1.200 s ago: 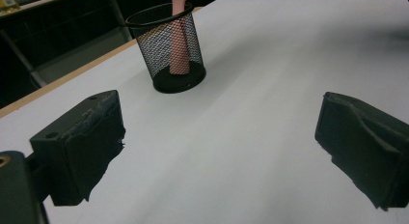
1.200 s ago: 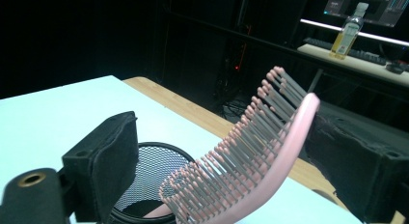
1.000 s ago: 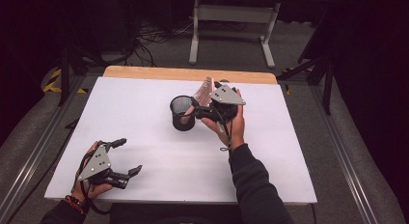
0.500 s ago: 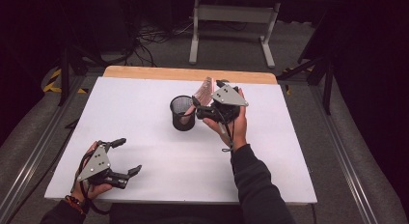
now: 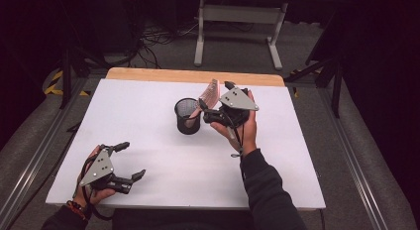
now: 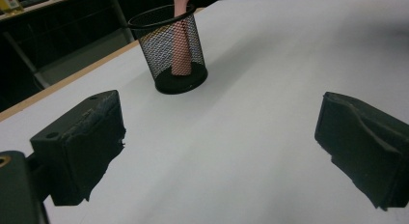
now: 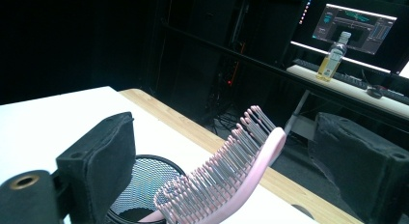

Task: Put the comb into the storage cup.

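A black mesh cup [image 5: 187, 117] stands upright mid-table. A pink hairbrush [image 5: 210, 93] rests in it handle down, its bristled head leaning out over the rim to the right. My right gripper [image 5: 214, 96] hovers just right of the cup, open. In the right gripper view the hairbrush [image 7: 226, 180] lies between the wide-apart jaws of my right gripper [image 7: 231, 156], touching neither, above the cup [image 7: 144, 185]. My left gripper [image 5: 131, 160] sits near the front left of the table, open and empty. The left gripper view looks toward the cup [image 6: 173, 50] and brush handle [image 6: 181, 45].
The white tabletop [image 5: 148, 96] has a wooden strip [image 5: 193, 76] along its far edge. Beyond it stand a desk frame [image 5: 237, 27] and floor cables. In the right gripper view a monitor [image 7: 357, 23] and a bottle [image 7: 333, 57] sit on a desk far behind.
The right gripper has shifted only slightly beside the cup. The brush stays leaning in the cup, and the left gripper has not moved.
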`<state>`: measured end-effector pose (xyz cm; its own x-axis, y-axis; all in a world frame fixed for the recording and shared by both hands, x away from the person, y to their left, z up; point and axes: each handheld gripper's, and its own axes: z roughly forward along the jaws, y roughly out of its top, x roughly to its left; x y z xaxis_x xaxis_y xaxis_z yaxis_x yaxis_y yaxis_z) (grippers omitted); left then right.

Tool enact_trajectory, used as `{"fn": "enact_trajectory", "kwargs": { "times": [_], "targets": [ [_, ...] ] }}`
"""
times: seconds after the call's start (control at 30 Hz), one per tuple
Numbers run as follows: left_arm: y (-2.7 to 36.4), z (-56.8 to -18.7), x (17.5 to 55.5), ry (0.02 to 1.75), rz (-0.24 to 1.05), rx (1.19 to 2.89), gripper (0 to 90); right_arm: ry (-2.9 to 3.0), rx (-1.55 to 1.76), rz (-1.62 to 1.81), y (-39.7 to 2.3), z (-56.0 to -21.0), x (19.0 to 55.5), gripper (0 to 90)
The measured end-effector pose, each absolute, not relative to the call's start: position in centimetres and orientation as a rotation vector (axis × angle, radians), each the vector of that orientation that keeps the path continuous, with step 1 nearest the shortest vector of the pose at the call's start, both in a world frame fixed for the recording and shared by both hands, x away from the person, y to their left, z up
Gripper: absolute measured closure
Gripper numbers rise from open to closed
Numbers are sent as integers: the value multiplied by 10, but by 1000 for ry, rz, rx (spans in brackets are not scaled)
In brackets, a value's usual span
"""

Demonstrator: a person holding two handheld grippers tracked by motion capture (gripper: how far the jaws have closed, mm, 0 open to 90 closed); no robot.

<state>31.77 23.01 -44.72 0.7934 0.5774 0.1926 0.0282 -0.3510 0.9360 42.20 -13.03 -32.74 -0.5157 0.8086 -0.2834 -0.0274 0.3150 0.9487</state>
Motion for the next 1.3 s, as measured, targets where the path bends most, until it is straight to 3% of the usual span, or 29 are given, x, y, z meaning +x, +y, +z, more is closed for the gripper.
{"fn": "enact_trajectory", "kwargs": {
  "times": [1.3],
  "targets": [
    [230, -447, 317, 463, 611, 1860, 45, 1795, 628, 1241, -148, -321, 395, 90]
  ]
}}
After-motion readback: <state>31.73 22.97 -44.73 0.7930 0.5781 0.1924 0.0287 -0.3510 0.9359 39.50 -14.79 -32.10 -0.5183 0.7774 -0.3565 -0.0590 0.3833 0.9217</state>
